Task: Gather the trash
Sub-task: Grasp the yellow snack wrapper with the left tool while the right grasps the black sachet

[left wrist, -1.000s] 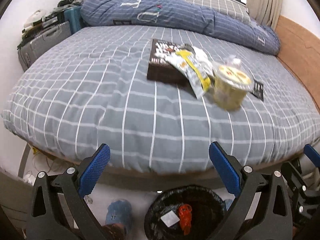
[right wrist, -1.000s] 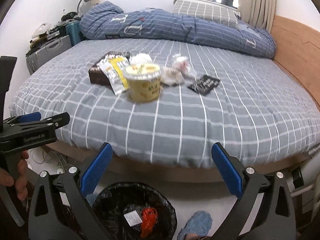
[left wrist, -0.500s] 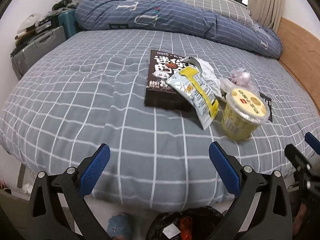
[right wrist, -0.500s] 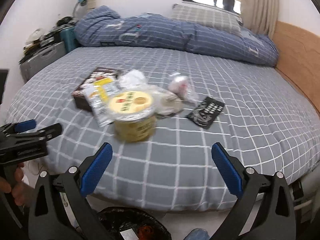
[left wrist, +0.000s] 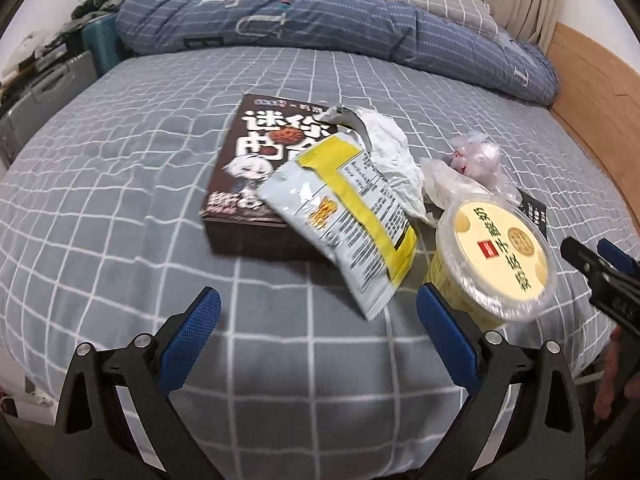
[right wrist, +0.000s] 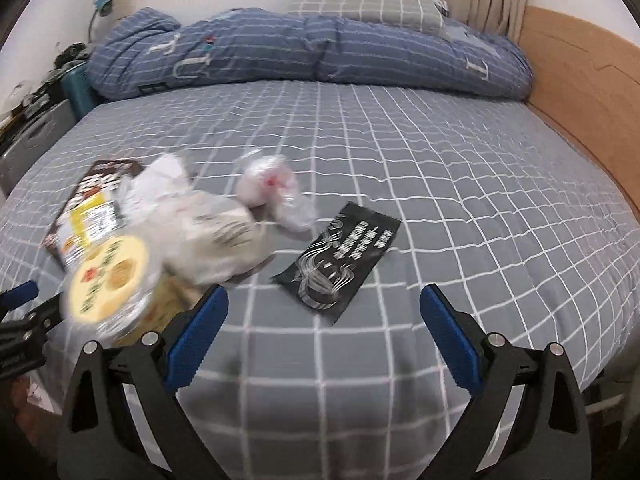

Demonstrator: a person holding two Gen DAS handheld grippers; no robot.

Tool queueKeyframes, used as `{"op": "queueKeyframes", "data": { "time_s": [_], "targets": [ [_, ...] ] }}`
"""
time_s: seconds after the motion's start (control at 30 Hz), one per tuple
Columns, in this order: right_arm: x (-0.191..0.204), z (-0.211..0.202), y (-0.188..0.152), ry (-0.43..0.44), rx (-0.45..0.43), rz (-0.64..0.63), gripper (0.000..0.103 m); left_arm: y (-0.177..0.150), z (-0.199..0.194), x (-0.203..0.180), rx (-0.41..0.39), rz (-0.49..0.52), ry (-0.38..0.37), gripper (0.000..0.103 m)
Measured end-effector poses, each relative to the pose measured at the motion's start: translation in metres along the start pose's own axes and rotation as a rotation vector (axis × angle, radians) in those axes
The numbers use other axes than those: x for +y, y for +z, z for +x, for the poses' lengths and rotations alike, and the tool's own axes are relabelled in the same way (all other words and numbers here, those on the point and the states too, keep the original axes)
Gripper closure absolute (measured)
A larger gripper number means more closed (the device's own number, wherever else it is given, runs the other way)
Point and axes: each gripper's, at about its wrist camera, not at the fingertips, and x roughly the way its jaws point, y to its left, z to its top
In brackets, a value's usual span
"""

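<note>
Trash lies on the grey checked bed [left wrist: 120,200]. A dark snack box [left wrist: 256,176] lies flat with a yellow-and-silver wrapper [left wrist: 352,216] and crumpled white paper [left wrist: 390,152] on it. A yellow lidded cup [left wrist: 496,264] stands to the right, with a clear plastic bag [left wrist: 476,160] behind it. In the right wrist view the cup [right wrist: 108,280] is at the left and a black sachet [right wrist: 340,260] lies ahead. My left gripper [left wrist: 316,336] is open and empty just before the wrapper. My right gripper [right wrist: 320,328] is open and empty just before the sachet.
A rolled blue duvet [right wrist: 312,52] and a pillow [right wrist: 368,4] lie at the far side of the bed. A wooden headboard [right wrist: 580,80] runs along the right. Suitcases [left wrist: 48,88] stand at the left. The right gripper's tip shows in the left wrist view [left wrist: 600,268].
Both grippers have risen and moved forward over the bed toward the trash. The black bin below the bed edge has dropped out of view. Both stay open.
</note>
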Motion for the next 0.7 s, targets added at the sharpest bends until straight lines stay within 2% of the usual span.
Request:
{"op": "queueKeyframes", "data": {
  "time_s": [0.23, 0.33, 0.4, 0.47, 0.7],
  "targets": [
    [-0.015, 0.044, 0.017, -0.003, 0.074, 0.051, 0.015, 0.011, 0.022, -0.01, 0.029, -0.002, -0.03, 0.021],
    [-0.019, 0.059, 0.021, 0.003, 0.11, 0.072, 0.019, 0.015, 0.026, -0.008, 0.035, -0.028, -0.065, 0.028],
    [-0.021, 0.068, 0.023, 0.009, 0.128, 0.082, 0.022, 0.017, 0.028, -0.008, 0.035, -0.034, -0.077, 0.038],
    [-0.02, 0.074, 0.024, 0.017, 0.143, 0.093, 0.026, 0.018, 0.03, -0.008, 0.038, -0.04, -0.088, 0.043],
    [-0.015, 0.086, 0.027, 0.036, 0.173, 0.102, 0.041, 0.019, 0.037, -0.009, 0.073, -0.061, -0.136, 0.07]
  ]
}}
